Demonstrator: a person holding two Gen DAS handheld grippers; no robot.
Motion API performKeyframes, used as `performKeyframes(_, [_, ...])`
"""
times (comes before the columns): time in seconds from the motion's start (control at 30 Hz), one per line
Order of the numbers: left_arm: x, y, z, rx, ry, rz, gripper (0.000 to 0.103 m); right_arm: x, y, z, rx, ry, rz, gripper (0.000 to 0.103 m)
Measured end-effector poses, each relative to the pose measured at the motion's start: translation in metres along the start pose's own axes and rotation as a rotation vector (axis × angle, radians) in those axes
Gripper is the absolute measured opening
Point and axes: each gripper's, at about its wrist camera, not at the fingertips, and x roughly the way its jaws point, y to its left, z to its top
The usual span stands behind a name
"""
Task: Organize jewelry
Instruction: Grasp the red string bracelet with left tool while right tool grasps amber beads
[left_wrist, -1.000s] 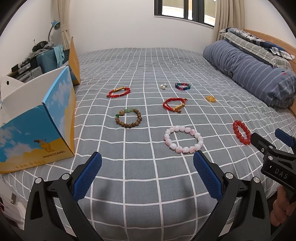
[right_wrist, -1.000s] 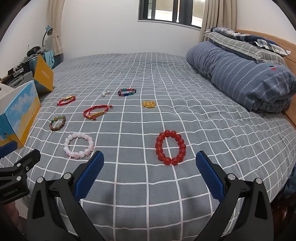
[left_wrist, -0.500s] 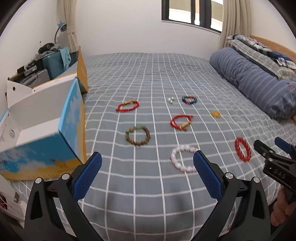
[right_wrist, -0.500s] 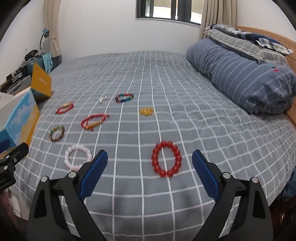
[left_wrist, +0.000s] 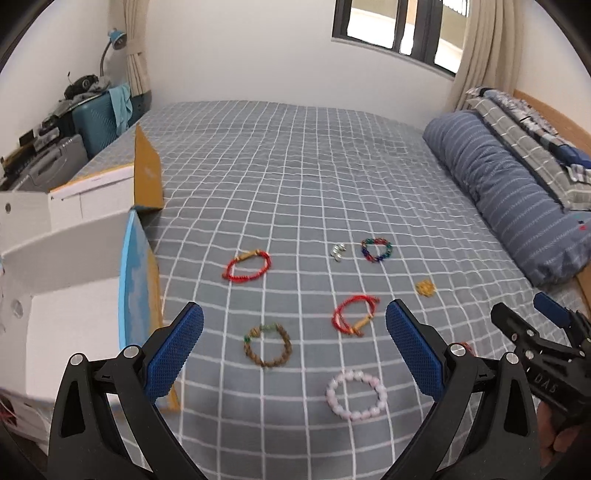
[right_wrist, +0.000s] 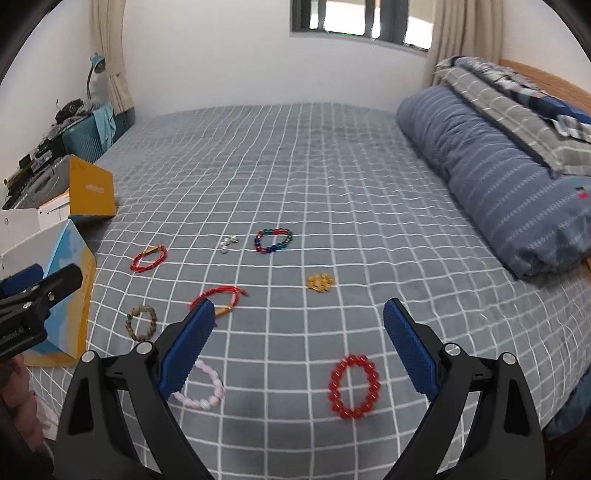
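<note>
- While both my jaws gape wide, my left gripper (left_wrist: 294, 350) hovers over the brown bead bracelet (left_wrist: 267, 345) and my right gripper (right_wrist: 299, 345) over the red bead bracelet (right_wrist: 354, 386).
- Other bracelets dot the checked bed (right_wrist: 332, 177); an open box (left_wrist: 70, 258) stands left.

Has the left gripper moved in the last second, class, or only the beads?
Yes. The left gripper rose and drew back: the open box now shows its inside from above, and the pink bead bracelet, unmoved among its neighbours, sits lower in view.
</note>
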Motion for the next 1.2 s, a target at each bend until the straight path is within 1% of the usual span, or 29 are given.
performKeyframes(0.1, [0.021,0.001,0.019,0.014,0.025,0.023,0.097,0.027,0.012,0.02,-0.04,0.063,-0.015,0.089])
performKeyframes(0.23, [0.061,0.003,0.037,0.014,0.06,0.073,0.097,0.061,0.014,0.036,-0.045,0.098,-0.017,0.089])
performKeyframes(0.33, [0.096,0.007,0.041,0.014,0.084,0.114,0.097,0.098,0.009,0.038,-0.011,0.148,0.022,0.089])
performKeyframes(0.37, [0.112,0.009,0.043,0.006,0.109,0.118,0.097,0.109,0.008,0.039,-0.005,0.167,0.024,0.089])
performKeyframes(0.43, [0.136,0.017,0.044,-0.027,0.131,0.105,0.097,0.133,0.006,0.038,-0.002,0.195,0.013,0.089])
performKeyframes(0.5, [0.159,0.024,0.045,-0.04,0.161,0.118,0.097,0.158,0.005,0.035,-0.01,0.242,0.002,0.089])
performKeyframes(0.57, [0.18,0.028,0.047,-0.05,0.172,0.122,0.097,0.171,0.001,0.033,-0.014,0.255,0.009,0.089])
performKeyframes(0.67, [0.209,0.029,0.052,-0.043,0.22,0.149,0.097,0.189,-0.008,0.035,-0.005,0.279,0.005,0.087])
performKeyframes(0.7, [0.215,0.031,0.054,-0.042,0.226,0.141,0.097,0.196,-0.012,0.036,0.02,0.288,0.022,0.087])
performKeyframes(0.77, [0.223,0.038,0.057,-0.056,0.231,0.156,0.097,0.204,-0.015,0.038,0.044,0.305,0.03,0.082])
performKeyframes(0.8, [0.225,0.042,0.057,-0.062,0.229,0.162,0.097,0.206,-0.015,0.039,0.042,0.306,0.031,0.081])
performKeyframes(0.87, [0.234,0.048,0.055,-0.068,0.257,0.168,0.097,0.212,-0.015,0.04,0.04,0.307,0.039,0.079])
performKeyframes(0.93, [0.245,0.055,0.05,-0.087,0.292,0.149,0.097,0.22,-0.014,0.039,0.035,0.324,0.033,0.076])
performKeyframes(1.0, [0.252,0.058,0.045,-0.085,0.31,0.147,0.097,0.226,-0.015,0.035,0.028,0.349,0.019,0.072])
performKeyframes(1.03, [0.255,0.059,0.044,-0.085,0.313,0.151,0.097,0.228,-0.017,0.033,0.031,0.359,0.014,0.069])
performKeyframes(1.1, [0.259,0.058,0.041,-0.078,0.316,0.156,0.097,0.23,-0.021,0.031,0.04,0.363,0.01,0.067])
performKeyframes(1.2, [0.259,0.056,0.039,-0.065,0.312,0.162,0.097,0.233,-0.025,0.03,0.05,0.38,0.0,0.058])
